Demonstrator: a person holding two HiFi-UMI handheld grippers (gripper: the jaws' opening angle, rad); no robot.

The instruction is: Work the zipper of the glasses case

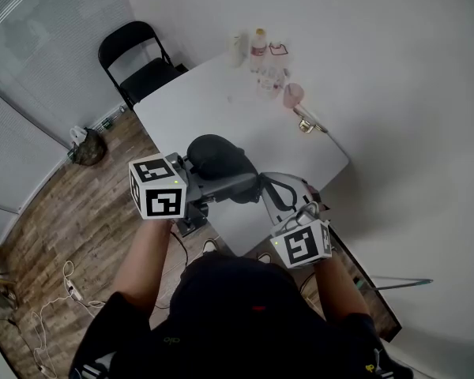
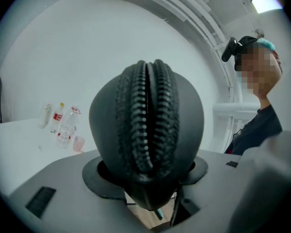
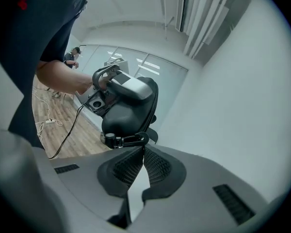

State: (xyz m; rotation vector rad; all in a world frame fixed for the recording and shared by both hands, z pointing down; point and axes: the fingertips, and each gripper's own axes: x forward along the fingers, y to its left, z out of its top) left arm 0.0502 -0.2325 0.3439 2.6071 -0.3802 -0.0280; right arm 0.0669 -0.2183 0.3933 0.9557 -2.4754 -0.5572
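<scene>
The right claw [image 3: 141,149] is clenched tight, its tips pinching what looks like the ring end of the zipper pull [image 3: 128,140]. The slider sits at the end of the glasses case [image 2: 146,125] that faces this claw. The left claw [image 2: 146,174] stands wide, clamped across the case's body, which is held in the air above the tabletop's [image 1: 221,101] near edge. The pull seems about to begin. Next, the right claw should draw the slider along the seam while the left holds the case firm.

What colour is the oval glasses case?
Black glasses case; clearest in the left gripper view.
</scene>
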